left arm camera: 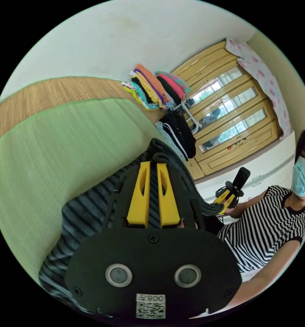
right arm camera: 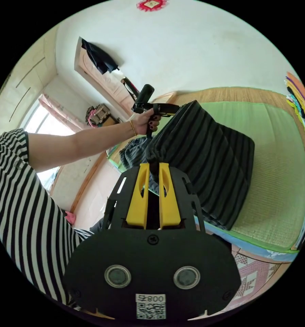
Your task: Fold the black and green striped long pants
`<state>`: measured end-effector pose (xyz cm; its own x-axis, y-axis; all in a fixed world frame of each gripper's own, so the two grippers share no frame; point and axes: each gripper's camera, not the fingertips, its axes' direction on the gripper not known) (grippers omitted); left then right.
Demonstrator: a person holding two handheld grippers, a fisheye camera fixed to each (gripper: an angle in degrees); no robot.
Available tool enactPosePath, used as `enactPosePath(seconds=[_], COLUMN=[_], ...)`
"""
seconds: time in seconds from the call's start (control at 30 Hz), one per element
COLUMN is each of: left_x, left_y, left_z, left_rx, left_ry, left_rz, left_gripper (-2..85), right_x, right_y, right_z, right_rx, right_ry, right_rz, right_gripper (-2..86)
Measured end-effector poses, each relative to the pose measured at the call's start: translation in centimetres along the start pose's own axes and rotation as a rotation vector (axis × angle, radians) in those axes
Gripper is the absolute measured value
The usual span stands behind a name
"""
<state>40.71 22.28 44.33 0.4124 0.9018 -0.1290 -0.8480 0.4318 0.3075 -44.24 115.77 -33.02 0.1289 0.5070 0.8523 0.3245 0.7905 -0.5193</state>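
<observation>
Green bed mat [right arm camera: 275, 160], near edge: striped pants [right arm camera: 207, 163] held up, draping limp and light. Left gripper [left arm camera: 153, 164] and right gripper [right arm camera: 154, 167] each pinch a top corner, jaws nearly closed on cloth.

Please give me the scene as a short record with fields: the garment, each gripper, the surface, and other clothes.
garment: striped pants, lifted at one edge, the rest lying on the mat
left gripper: shut on the pants
right gripper: shut on the pants
surface: green mat
other clothes: folded colourful pile beyond the mat, dark pile beside it
person: striped shirt
</observation>
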Motion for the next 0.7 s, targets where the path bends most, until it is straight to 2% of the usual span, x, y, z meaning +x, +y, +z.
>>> enactPosePath(seconds=[0.17, 0.27, 0.33, 0.47, 0.7], left_x=[-2.1, -1.9, -0.4, 4.5, 10.7], left_y=[6.3, 9.8, 11.5, 14.2, 16.9], left_z=[-3.7, -6.1, -7.0, -6.7, -6.4], left_rx=[0.005, 0.065, 0.084, -0.011, -0.161], left_ry=[-0.040, 0.014, 0.054, 0.121, 0.013], left_rz=[-0.230, -0.322, -0.317, -0.270, -0.261], left_gripper=[1.2, 2.5, 3.6, 6.4, 7.5], right_x=[0.3, 1.0, 1.0, 1.1, 0.1], right_y=[-2.1, -2.9, -3.2, -4.1, -5.9], right_z=[9.2, 13.5, 15.2, 17.1, 19.0], right_rx=[-0.176, -0.259, -0.291, -0.306, -0.311], right_ry=[0.023, 0.012, 0.015, -0.003, 0.015], right_rz=[0.022, 0.042, 0.040, 0.045, 0.025], right_gripper=[5.7, 6.0, 6.0, 6.2, 6.3])
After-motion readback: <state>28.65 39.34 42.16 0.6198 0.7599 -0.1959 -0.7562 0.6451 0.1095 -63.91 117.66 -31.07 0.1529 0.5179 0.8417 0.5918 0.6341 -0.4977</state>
